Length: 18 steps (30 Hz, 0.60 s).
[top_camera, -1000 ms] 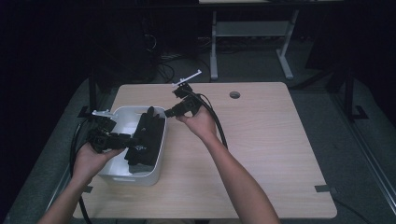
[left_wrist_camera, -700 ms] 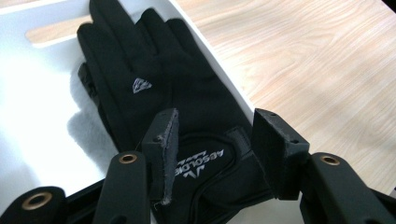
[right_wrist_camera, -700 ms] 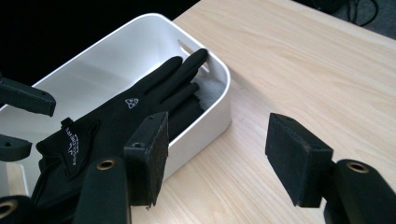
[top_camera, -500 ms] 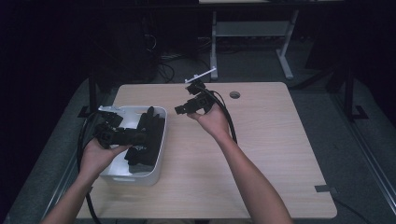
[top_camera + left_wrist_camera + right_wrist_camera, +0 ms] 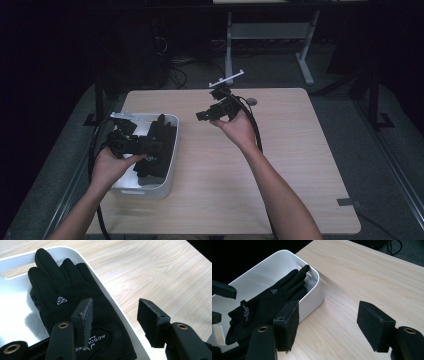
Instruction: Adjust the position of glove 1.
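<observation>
Black glove (image 5: 67, 307) lies in the white bin (image 5: 170, 150) at the table's left side, palm-side logo up, fingers pointing toward the bin's far end, cuff toward the person; it leans up against the bin's right-hand wall w/ its edge riding along the rim, prob. because it was dropped in from that side rather than laid flat. A second dark layer shows under it in the right gripper view, can't tell if it's another glove. Left gripper (image 5: 150, 145) hangs over the bin just above the cuff end; its jaws have just been opening, and in the left gripper view the pads stand apart w/ nothing pinched — one pad over the glove, the other over the wooden table (image 5: 280, 190) past the rim, so no grip on the fabric. Right gripper (image 5: 202, 115) is held up over mid-table, well apart from the bin, pointed back toward it; its jaws have also just been opening and are wide w/ only bare wood between them. Reads as a release: glove deposited, both tools empty, right one pulled clear so it doesn't snag the fabric or knock the bin. Cables trail off toward the person.
</observation>
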### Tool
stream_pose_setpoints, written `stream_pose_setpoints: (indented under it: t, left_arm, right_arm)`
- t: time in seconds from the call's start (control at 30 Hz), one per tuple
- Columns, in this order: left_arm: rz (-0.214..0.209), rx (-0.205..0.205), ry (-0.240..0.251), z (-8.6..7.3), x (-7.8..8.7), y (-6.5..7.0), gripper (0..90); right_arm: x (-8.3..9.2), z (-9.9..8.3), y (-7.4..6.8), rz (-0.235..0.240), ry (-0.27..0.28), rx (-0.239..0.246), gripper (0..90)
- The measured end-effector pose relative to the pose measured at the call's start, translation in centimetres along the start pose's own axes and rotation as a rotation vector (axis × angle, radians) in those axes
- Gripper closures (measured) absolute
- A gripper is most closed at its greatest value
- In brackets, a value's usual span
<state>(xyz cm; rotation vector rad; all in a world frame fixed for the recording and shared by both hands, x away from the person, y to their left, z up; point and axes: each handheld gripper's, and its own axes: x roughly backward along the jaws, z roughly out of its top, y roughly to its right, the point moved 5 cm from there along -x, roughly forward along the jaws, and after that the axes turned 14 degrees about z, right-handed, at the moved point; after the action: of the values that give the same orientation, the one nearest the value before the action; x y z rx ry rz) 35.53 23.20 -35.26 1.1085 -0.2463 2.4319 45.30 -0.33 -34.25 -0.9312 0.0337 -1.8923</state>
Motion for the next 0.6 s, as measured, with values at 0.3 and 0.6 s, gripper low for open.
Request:
stream_pose_setpoints:
  t: [0.3,0.6]
  left_arm:
    - [-0.008,-0.005,0.004,0.4,0.0,0.4,41.8]
    - [-0.017,0.011,0.024,1.0,0.1,1.1,38.0]
  right_arm:
    - [1.0,-0.4,0.4,-0.012,0.001,-0.001,33.5]
    - [2.2,-1.2,1.1,-0.026,0.008,-0.01,32.1]
